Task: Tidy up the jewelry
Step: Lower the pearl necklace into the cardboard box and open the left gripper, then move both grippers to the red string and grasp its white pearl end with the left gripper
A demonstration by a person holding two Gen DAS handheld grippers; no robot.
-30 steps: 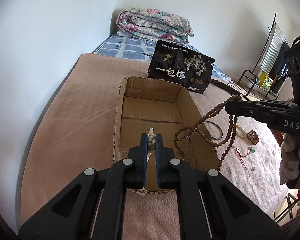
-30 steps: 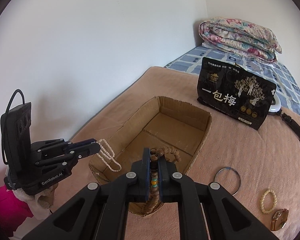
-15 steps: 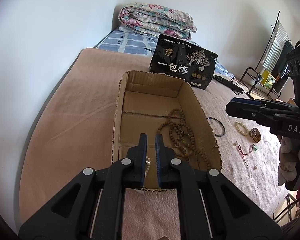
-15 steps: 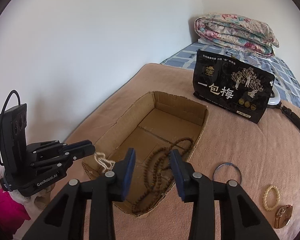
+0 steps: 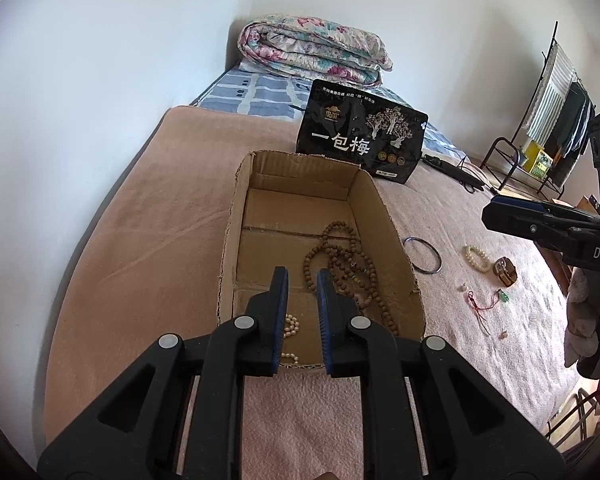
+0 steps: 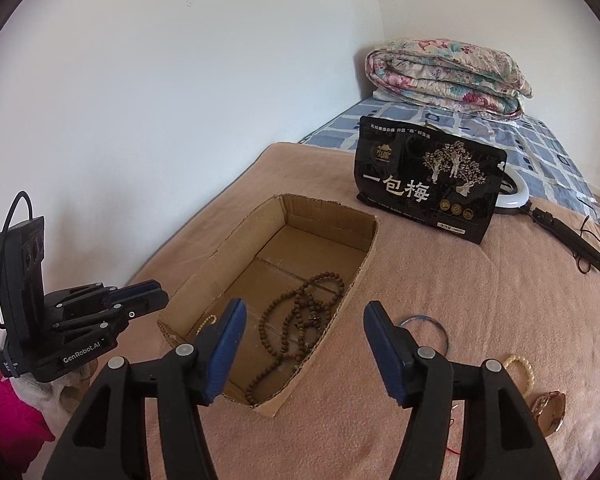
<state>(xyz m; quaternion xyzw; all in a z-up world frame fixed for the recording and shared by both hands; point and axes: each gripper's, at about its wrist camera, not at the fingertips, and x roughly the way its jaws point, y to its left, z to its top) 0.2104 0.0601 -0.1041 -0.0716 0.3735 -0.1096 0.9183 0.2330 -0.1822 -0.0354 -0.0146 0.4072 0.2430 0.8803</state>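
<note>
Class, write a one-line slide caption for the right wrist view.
Open right claw above a cardboard box holding a brown bead necklace.

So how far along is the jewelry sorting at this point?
Partly done. The brown bead necklace and pearl strand lie in the cardboard box. Nothing is in hand: the left gripper and right gripper are both open. Left on the blanket: metal bangle, pearl bracelet, watch, and red-string charm.

"一包梅" on the black bag (image 6: pixel 428 184) — "GenRobot.AI" on the left gripper (image 6: pixel 156 300) — "DAS" on the right gripper (image 5: pixel 496 216)
</note>
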